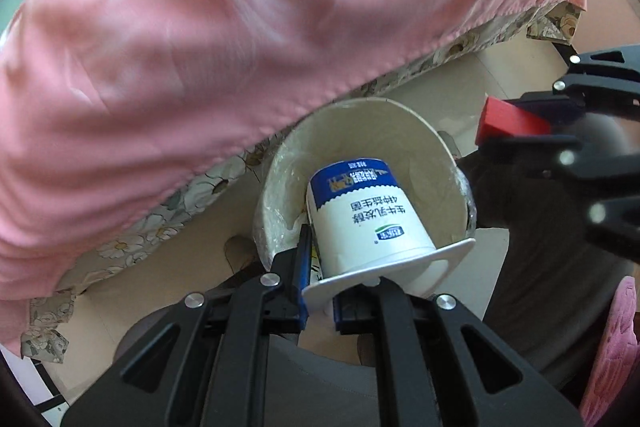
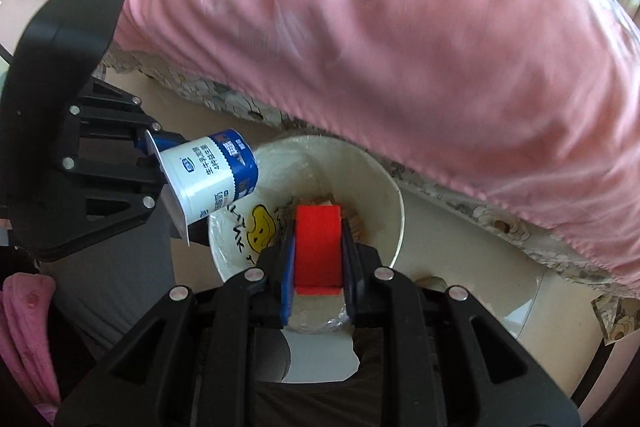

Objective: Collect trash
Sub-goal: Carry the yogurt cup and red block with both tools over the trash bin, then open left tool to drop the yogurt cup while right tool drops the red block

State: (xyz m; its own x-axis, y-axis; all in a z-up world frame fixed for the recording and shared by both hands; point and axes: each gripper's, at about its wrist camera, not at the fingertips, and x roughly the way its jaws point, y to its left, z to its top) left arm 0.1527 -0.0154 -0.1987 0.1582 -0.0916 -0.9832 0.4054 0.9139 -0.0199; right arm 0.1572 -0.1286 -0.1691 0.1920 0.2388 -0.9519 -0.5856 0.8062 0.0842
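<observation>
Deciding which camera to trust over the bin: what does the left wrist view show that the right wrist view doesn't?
Left wrist only: the left gripper pinching the yogurt cup by its rim.
Right wrist only: the red block between the right gripper fingers, and a yellow smiley wrapper inside the bin.
Both: the cup over the white trash bin, and the pink bedcover.

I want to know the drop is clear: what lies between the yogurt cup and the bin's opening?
Nothing: in the right wrist view the yogurt cup hangs over the bin rim, with only open air beneath.
</observation>
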